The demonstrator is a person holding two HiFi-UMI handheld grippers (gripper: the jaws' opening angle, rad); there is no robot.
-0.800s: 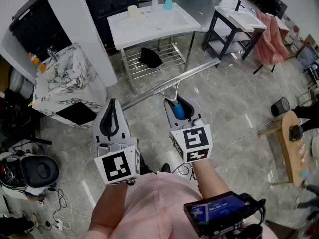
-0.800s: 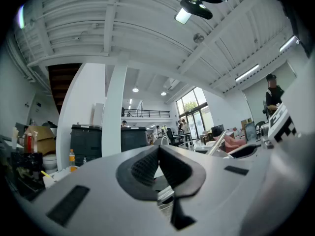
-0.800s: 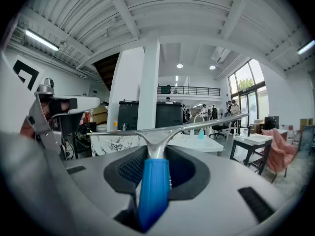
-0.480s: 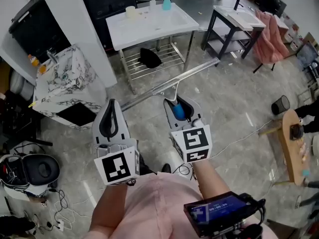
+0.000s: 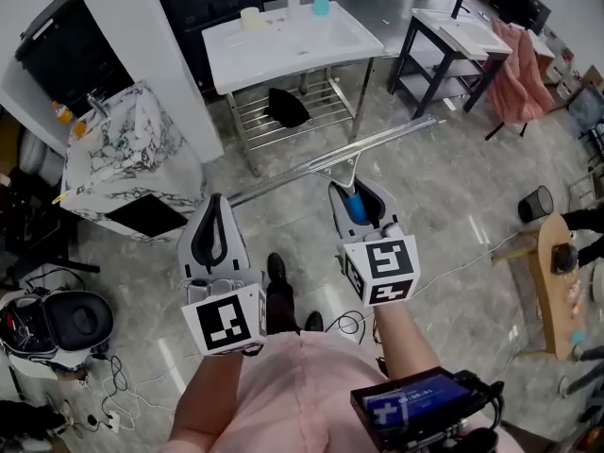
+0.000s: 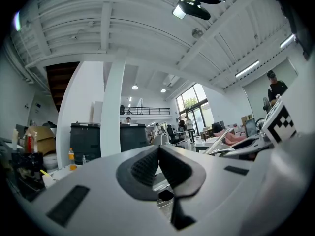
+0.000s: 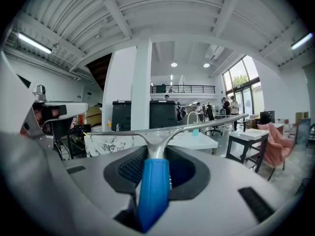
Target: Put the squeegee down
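Squeegee (image 5: 332, 161) was not yet down. Left gripper (image 5: 214, 206) had kept its place, jaws pressed together on nothing. A shoe (image 5: 275, 270) had appeared between the grippers, and right gripper (image 5: 354, 196), pinching the blue handle, had carried it rightward, above the floor (image 5: 453, 206).

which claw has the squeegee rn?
Right claw: clamped on the squeegee by its blue handle. Left claw is shut, nothing in it.

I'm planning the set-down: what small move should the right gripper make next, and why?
Probably carry the squeegee forward toward the white table: the right gripper grips its blue handle in mid-air over floor, blade short of the table.
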